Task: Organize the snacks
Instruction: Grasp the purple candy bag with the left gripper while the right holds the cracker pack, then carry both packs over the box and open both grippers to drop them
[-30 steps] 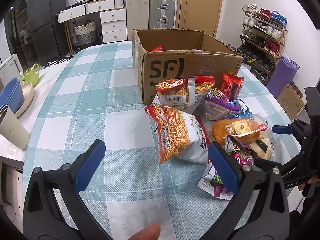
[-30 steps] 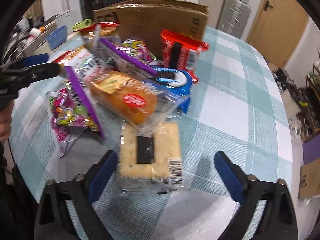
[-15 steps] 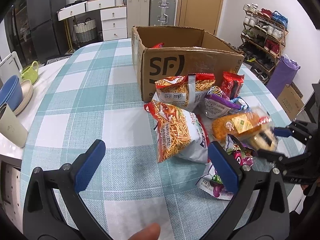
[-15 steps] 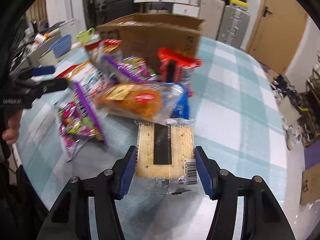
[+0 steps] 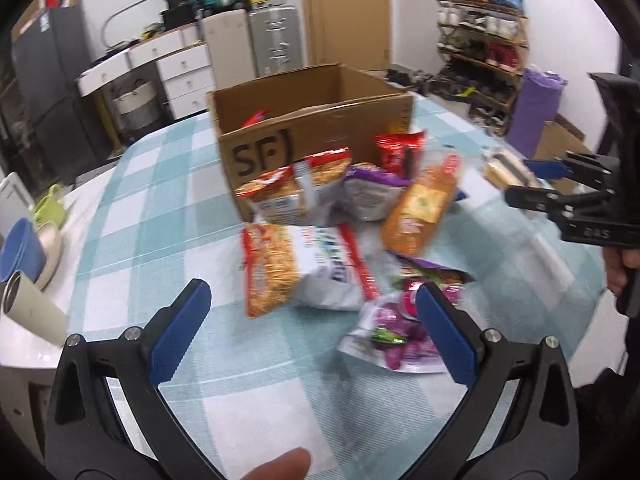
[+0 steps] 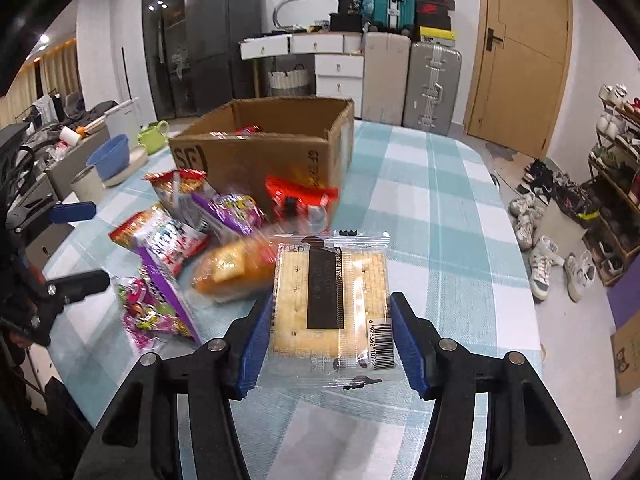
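Note:
My right gripper (image 6: 330,344) is shut on a clear cracker pack (image 6: 330,304) and holds it above the checked tablecloth (image 6: 432,208); it also shows in the left wrist view (image 5: 506,170). The open cardboard box (image 6: 260,156) stands behind a pile of snacks: an orange bread pack (image 6: 236,268), a noodle-snack bag (image 5: 296,268), a purple candy bag (image 5: 394,332) and a red pack (image 6: 300,200). My left gripper (image 5: 312,328) is open and empty, low over the table just in front of the noodle-snack bag. The box (image 5: 316,128) holds a red pack.
A blue bowl (image 5: 20,250), a beige cup (image 5: 32,312) and a green mug (image 5: 50,208) stand at the table's left edge. Suitcases, drawers and a shoe rack (image 6: 612,184) stand around the room. The table's right edge (image 6: 516,264) is near.
My right gripper closed on the cracker pack and lifted it off the table toward the box. My left gripper stayed open and shifted slightly.

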